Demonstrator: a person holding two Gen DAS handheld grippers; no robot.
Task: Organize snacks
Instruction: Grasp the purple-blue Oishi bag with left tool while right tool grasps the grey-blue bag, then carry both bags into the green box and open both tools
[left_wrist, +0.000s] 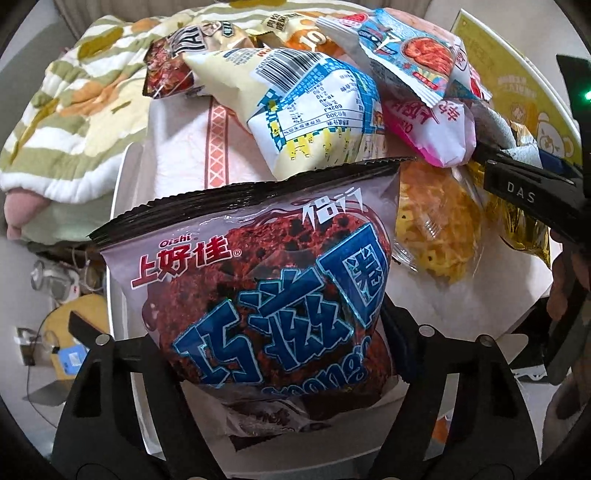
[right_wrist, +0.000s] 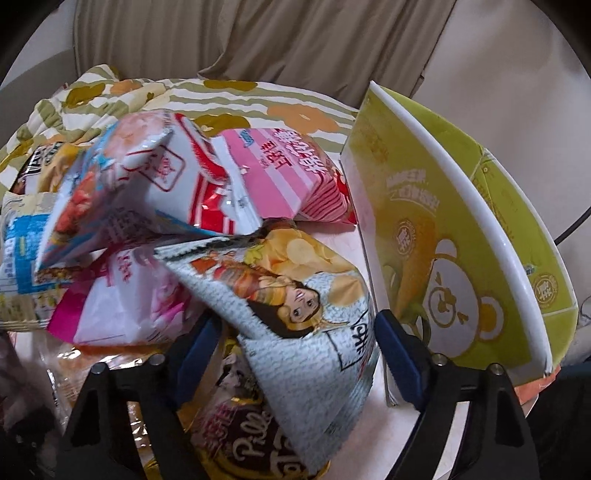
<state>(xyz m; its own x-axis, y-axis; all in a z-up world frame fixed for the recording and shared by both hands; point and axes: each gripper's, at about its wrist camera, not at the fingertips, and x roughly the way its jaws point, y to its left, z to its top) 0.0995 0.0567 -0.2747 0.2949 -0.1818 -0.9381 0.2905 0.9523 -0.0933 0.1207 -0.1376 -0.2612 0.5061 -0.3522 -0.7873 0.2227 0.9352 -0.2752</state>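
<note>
Beige curtains (right_wrist: 258, 37) hang at the back, with a green-and-orange flowered quilt (left_wrist: 66, 96) bunched up behind a white tabletop (left_wrist: 480, 295) that's buried in snack packs.

Left gripper (left_wrist: 273, 354) has its black fingers closed in on the lower half of a big grey-purple Oishi bag with blue lettering and chocolate rings printed on it (left_wrist: 258, 288), so that one's pinched and held upright, right in front of the pile. Behind it sit a cream-yellow bag showing its barcode and nutrition table (left_wrist: 310, 110), a pink-and-white pouch (left_wrist: 428, 129) and a clear pack of yellow crunchy noodles (left_wrist: 439, 229).

Right gripper (right_wrist: 291, 350) has its blue-padded fingers squeezed on a pale grey chip bag with a cartoon woman on it (right_wrist: 295, 314), which lies over a brown-and-gold Pillows pack (right_wrist: 243, 443). Just right of that stands a yellow-green cardboard box with a bear drawing and a white edge (right_wrist: 443, 258), tilted.
</note>
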